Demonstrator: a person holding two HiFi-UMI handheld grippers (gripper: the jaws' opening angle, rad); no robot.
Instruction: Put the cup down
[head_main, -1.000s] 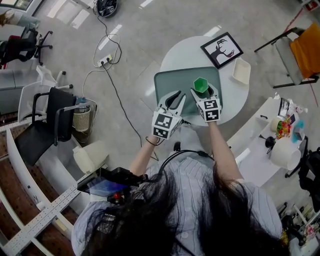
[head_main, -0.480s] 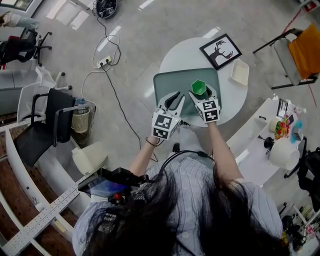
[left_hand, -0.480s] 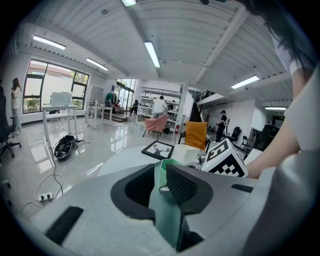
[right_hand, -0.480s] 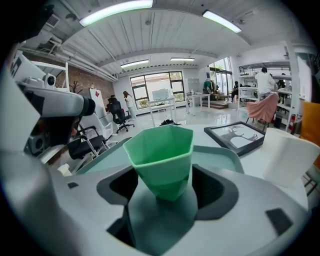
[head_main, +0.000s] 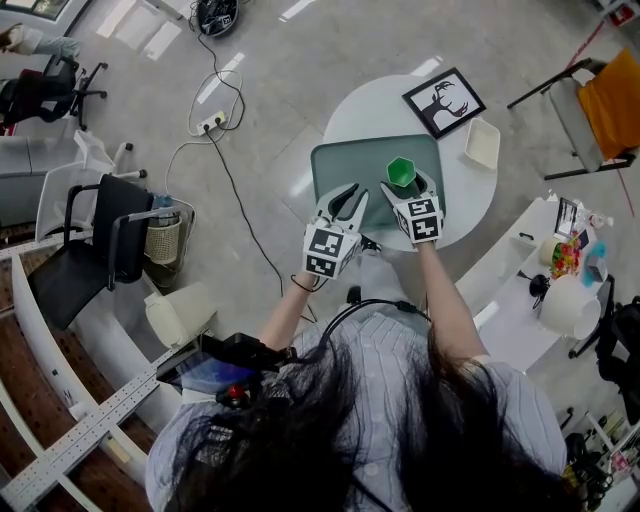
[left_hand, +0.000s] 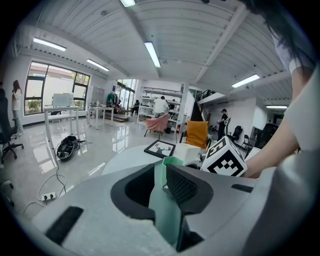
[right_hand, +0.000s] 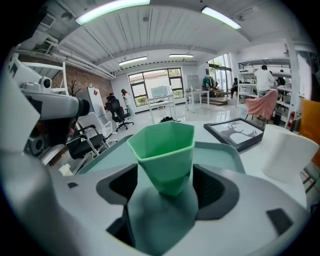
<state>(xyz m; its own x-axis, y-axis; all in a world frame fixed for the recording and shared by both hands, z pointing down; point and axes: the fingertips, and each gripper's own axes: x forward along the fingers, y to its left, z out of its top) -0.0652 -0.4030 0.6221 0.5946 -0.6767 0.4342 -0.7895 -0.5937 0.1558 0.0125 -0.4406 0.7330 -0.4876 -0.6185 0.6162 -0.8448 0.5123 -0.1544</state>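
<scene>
The gripper views reveal what the head view hides: the left gripper (head_main: 348, 195) stands narrowly parted over the tray (head_main: 335, 165), and the right gripper (head_main: 410, 187) clamps the cup (head_main: 401, 171) above it. A frame (head_main: 444, 100) lies at the cup's 1 o'clock, a dish (head_main: 483, 143) at 2.

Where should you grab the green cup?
By its flat side walls, above the narrow base, coming level from the near side as the right gripper does. The cup stands upright on the tray and widens upward, so it likely won't slip down.
</scene>
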